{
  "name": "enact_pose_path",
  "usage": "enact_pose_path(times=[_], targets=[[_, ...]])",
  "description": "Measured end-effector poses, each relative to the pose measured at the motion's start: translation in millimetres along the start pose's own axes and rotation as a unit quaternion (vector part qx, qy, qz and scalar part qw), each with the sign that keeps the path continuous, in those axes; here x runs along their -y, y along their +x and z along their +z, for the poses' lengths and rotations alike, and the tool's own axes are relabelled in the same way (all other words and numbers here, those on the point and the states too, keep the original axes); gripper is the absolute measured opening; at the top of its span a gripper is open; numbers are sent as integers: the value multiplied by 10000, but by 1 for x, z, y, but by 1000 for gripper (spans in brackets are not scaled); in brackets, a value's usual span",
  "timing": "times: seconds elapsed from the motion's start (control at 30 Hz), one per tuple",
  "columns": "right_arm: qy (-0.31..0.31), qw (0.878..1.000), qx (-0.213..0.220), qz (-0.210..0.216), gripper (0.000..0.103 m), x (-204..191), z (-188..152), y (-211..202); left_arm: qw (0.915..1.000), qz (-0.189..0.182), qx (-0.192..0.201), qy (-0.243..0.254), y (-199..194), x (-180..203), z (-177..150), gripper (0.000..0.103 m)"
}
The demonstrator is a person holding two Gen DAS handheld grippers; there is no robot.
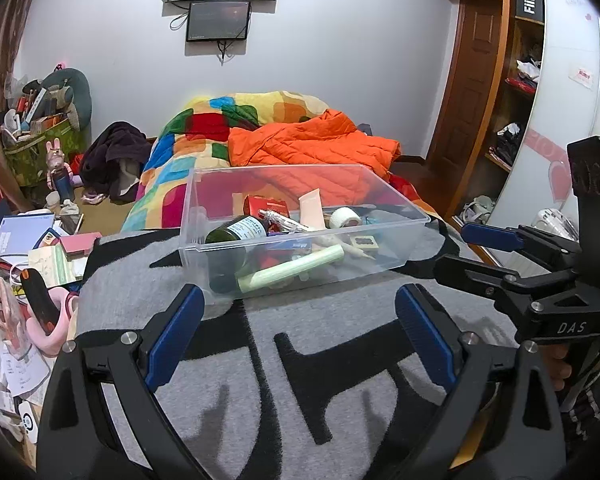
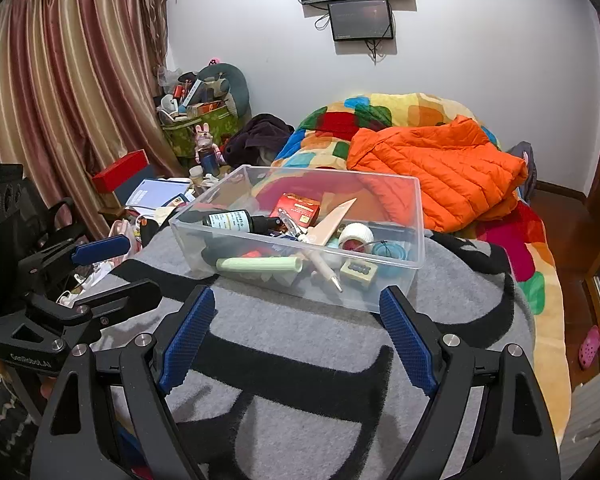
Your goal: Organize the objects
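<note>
Left gripper [image 1: 298,336] hangs over the grey-and-black blanket [image 1: 332,344], jaws wide apart, nothing between them, just short of the clear bin [image 1: 196,216]. Right gripper [image 2: 298,340] sits the same way: blue pads spread, empty, pointed at the bin's near wall. Bin sits on the blanket, already loaded: dark glass bottle [image 2: 230,219] lying on its side at the left, pale green tube [image 2: 260,265] along the near wall, red box [image 2: 298,209] behind, beige tube [image 2: 334,224] leaning over the pile, white tape roll [image 2: 356,236], small stamp block [image 2: 358,272] at the right. Risks as I read it: soft bedding under a light plastic bin means a push on the near wall likely tips or slides it; bottle is round and glass, could roll or slip from a pinch; items overlap, so pulling one probably drags its neighbours. Wide jaws may clip the rim going in.
</note>
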State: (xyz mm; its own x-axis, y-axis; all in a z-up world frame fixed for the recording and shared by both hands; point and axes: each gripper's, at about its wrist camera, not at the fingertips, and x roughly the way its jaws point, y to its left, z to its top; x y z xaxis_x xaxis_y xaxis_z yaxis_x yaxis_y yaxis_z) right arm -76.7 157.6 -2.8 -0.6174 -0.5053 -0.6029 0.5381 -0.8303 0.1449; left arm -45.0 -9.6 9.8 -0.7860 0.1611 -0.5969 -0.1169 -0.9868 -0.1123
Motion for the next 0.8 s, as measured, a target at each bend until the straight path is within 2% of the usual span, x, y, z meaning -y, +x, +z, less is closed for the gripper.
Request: enact_pose_path(times=[0.47, 0.8], targets=[[-2, 10000, 5, 4, 82, -1, 0, 0, 10000, -8, 17, -8, 0, 2, 1, 97], [5, 10000, -6, 31, 82, -2, 0, 0, 9999, -84, -116, -24, 2, 1, 1, 97]])
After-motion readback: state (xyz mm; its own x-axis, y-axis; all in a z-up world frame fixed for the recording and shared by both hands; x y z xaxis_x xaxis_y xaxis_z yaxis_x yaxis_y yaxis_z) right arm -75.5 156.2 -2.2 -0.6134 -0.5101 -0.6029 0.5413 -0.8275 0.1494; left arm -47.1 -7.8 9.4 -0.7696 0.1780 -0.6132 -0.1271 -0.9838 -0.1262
